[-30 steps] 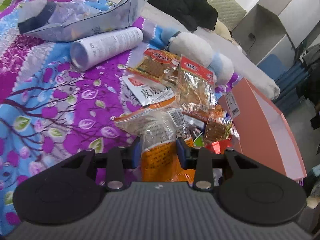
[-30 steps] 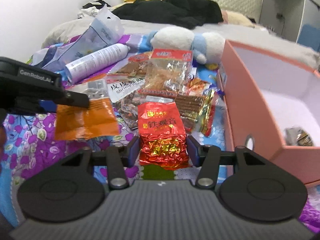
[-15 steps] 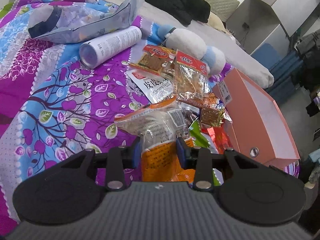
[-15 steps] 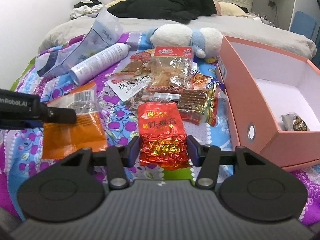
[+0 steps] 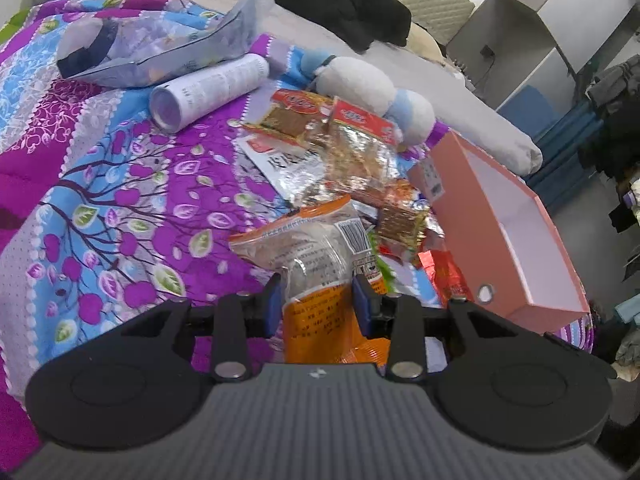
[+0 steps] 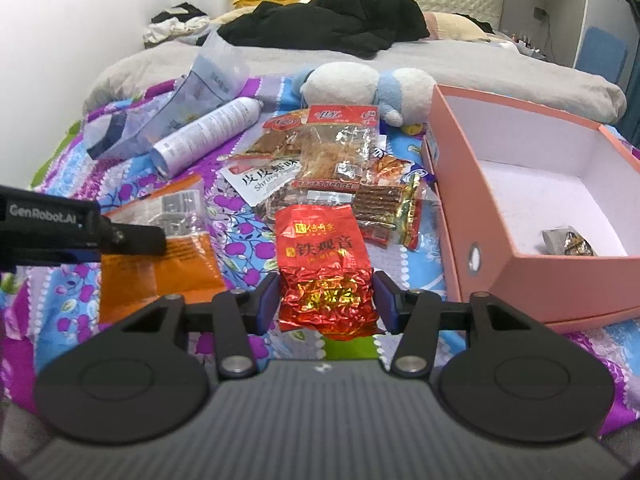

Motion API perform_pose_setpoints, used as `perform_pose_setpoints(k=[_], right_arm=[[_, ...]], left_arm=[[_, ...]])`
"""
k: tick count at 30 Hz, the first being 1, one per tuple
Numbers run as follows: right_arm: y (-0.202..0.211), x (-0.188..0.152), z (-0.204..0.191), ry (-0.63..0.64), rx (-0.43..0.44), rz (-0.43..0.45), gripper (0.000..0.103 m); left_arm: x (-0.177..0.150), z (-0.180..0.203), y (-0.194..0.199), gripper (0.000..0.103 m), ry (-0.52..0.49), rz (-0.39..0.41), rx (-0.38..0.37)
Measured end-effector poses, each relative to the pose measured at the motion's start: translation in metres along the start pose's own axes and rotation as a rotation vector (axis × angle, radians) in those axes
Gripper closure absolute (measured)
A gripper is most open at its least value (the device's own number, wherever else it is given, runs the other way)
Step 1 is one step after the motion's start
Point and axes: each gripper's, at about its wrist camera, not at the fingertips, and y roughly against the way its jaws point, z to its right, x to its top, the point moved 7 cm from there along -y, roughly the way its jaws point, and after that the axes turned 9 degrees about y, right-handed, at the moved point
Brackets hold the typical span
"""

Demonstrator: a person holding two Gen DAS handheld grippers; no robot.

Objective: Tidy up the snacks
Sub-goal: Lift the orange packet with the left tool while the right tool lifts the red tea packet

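My left gripper point(image 5: 318, 300) is shut on an orange and clear snack bag point(image 5: 316, 248), held above the purple floral bedspread. In the right wrist view that same bag point(image 6: 160, 256) hangs at the left under the left gripper's finger point(image 6: 132, 236). A red foil tea packet point(image 6: 324, 256) sits upright between the pads of my right gripper point(image 6: 326, 300), which is shut on it. To the right stands an open pink box point(image 6: 500, 276), with one small foil packet point(image 6: 568, 242) on its white floor. A pile of snack packets point(image 6: 340, 168) lies on the bedspread left of the box.
A white spray can point(image 6: 208, 136) and a clear plastic bag point(image 6: 192, 100) lie at the back left. A white and blue plush toy point(image 6: 360, 84) rests behind the pile. Black clothes point(image 6: 332, 20) are heaped near the headboard. The bed's edge drops off beyond the pink box point(image 5: 480, 232).
Both grippers have risen from the bedspread with their packets still held. The snack pile and the box look smaller and farther below than before.
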Motion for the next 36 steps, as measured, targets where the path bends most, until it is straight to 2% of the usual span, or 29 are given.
perform_pose_setpoints(k=[10,15,36], right_arm=[[0.028,0.011,0.037,-0.067,0.021,0.056,0.050],[0.043,0.024,0.055,-0.074,0.000,0.098,0.050],[0.101,0.141,0.148,-0.085,-0.090,0.334,0.050]], left_arm=[[0.002,0.055,0.019,0.062,-0.036,0.040,-0.014],[0.005,0.084,0.027,0.062,-0.074,0.049,-0.029],[0.086,0.246,0.049,0.062,-0.259,0.154,-0.158]])
